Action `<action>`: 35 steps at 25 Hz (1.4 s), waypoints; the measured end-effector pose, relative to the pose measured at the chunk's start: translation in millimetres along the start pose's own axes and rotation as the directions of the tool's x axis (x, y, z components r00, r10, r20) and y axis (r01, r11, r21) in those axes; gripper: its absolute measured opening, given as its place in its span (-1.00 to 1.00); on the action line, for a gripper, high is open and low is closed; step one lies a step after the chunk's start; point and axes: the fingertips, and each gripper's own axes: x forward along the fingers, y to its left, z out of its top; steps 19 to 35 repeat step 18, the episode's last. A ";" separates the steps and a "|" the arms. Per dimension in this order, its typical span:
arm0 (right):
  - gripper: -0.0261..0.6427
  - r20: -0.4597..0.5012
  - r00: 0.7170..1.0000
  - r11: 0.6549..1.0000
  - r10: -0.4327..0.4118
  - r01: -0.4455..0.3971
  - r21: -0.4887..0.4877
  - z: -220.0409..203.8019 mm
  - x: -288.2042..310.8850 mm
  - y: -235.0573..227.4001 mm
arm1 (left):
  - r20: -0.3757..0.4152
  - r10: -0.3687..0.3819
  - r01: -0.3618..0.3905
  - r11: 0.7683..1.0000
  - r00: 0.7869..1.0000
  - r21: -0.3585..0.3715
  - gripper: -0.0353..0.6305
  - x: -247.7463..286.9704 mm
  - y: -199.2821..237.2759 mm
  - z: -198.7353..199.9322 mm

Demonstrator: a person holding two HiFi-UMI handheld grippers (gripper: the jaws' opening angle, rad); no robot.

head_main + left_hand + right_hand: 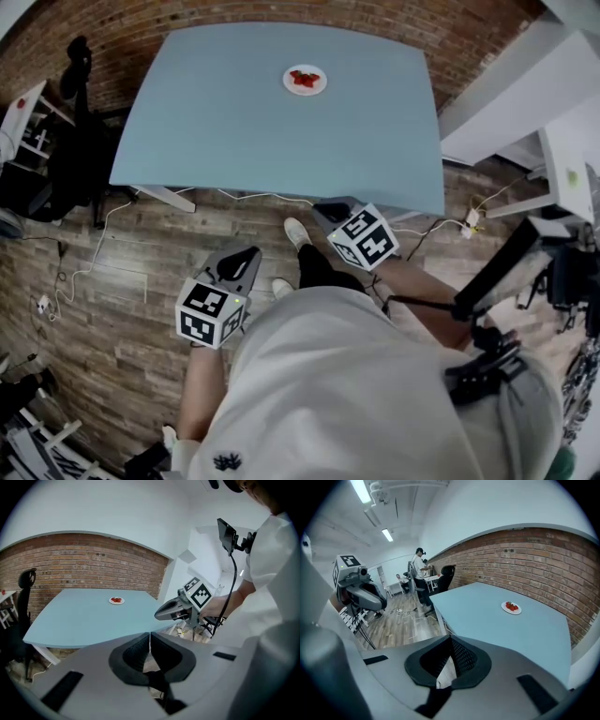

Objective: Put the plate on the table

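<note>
Left gripper [150, 635]: jaws shut tip to tip, nothing between them. Right gripper [450, 640]: same, pads meeting, empty.

Head view: both sit lower centre, just ahead of the person's torso and over the wood floor [122, 281]. The right one is higher in frame, with its tip right at the near table edge in the picture. The left one is lower left, clear of the table [234, 141].

Plate [305, 80]: small and white, with red fruit on it, strawberries [304, 78] by the look. It lies flat on the light-blue top, upper centre of frame, toward the far side by the brick wall [84, 559]. It is well apart from both grippers, and nothing else is on the tabletop.

Surroundings: a black office chair [22, 606] off the table's left end, and cables on the floor under the near edge. A second person [419, 569] stands far back in the right gripper view.

My read:
- The place step looks complete. The plate is down and neither gripper has hold of it.
- This looks like the backed-off or idle phase, with nothing left to do for the task itself.
- A re-grab would need the jaws opened first, then a long reach across the full depth of the table.
- The plate is shallow, so come in low at the rim and keep it level so the fruit doesn't roll.
</note>
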 end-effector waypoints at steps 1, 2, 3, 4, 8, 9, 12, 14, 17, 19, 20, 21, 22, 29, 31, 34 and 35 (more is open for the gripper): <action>-0.90 0.000 1.000 1.000 0.003 -0.003 -0.006 -0.3 -0.9 2.3 | -0.001 0.000 0.000 1.000 1.000 0.002 -0.86 0.6 -0.3 0.3; -0.90 0.001 1.000 1.000 0.006 -0.006 -0.010 -0.1 -1.4 3.8 | -0.002 -0.001 0.001 1.000 1.000 0.004 -0.86 1.2 -0.5 1.0; -0.90 0.002 1.000 1.000 0.007 -0.007 -0.015 0.3 -1.5 4.5 | -0.002 -0.002 0.002 1.000 1.000 0.007 -0.86 1.9 -0.9 1.9; -0.90 0.004 1.000 1.000 0.006 -0.006 -0.020 1.0 -1.6 4.5 | -0.002 -0.004 0.004 1.000 1.000 0.010 -0.86 2.8 -1.4 2.9; -0.90 0.008 1.000 0.999 0.002 -0.001 -0.035 3.4 -3.3 3.3 | -0.007 -0.006 0.006 1.000 1.000 0.017 -0.86 6.3 -2.4 3.9; -0.90 0.008 1.000 0.999 0.001 -0.001 -0.036 3.7 -3.6 2.9 | -0.008 -0.006 0.006 1.000 1.000 0.017 -0.86 7.2 -2.4 3.9; -0.90 0.010 1.000 0.999 -0.002 0.003 -0.051 4.4 -3.0 0.2 | -0.015 -0.007 0.008 1.000 1.000 0.016 -0.86 10.5 -1.7 3.5; -0.90 0.007 1.000 0.998 -0.007 0.008 -0.066 5.8 -1.4 -2.6 | -0.018 -0.009 0.009 1.000 1.000 0.014 -0.86 13.4 0.1 5.0; -0.90 0.007 1.000 0.996 -0.013 0.014 -0.088 11.7 0.4 -6.9 | -0.020 -0.011 0.012 1.000 1.000 0.014 -0.86 18.1 4.3 9.4; -0.90 0.008 1.000 0.995 -0.015 0.016 -0.096 14.2 0.9 -8.2 | -0.020 -0.012 0.012 1.000 1.000 0.015 -0.86 19.7 5.9 11.1; -0.90 0.008 1.000 0.995 -0.015 0.016 -0.096 14.2 0.9 -8.2 | -0.020 -0.012 0.012 1.000 1.000 0.015 -0.86 19.7 5.9 11.1; -0.90 0.008 1.000 0.995 -0.015 0.016 -0.096 14.2 0.9 -8.2 | -0.020 -0.012 0.012 1.000 1.000 0.015 -0.86 19.7 5.9 11.1; -0.90 0.008 1.000 0.995 -0.015 0.016 -0.096 14.2 0.9 -8.2 | -0.020 -0.012 0.012 1.000 1.000 0.015 -0.86 19.7 5.9 11.1; -0.90 0.008 1.000 0.995 -0.015 0.016 -0.096 14.2 0.9 -8.2 | -0.020 -0.012 0.012 1.000 1.000 0.015 -0.86 19.7 5.9 11.1; -0.90 0.008 1.000 0.995 -0.015 0.016 -0.096 14.2 0.9 -8.2 | -0.020 -0.012 0.012 1.000 1.000 0.015 -0.86 19.7 5.9 11.1; -0.90 0.008 1.000 0.995 -0.015 0.016 -0.096 14.2 0.9 -8.2 | -0.020 -0.012 0.012 1.000 1.000 0.015 -0.86 19.7 5.9 11.1; -0.90 0.008 1.000 0.995 -0.015 0.016 -0.096 14.2 0.9 -8.2 | -0.020 -0.012 0.012 1.000 1.000 0.015 -0.86 19.7 5.9 11.1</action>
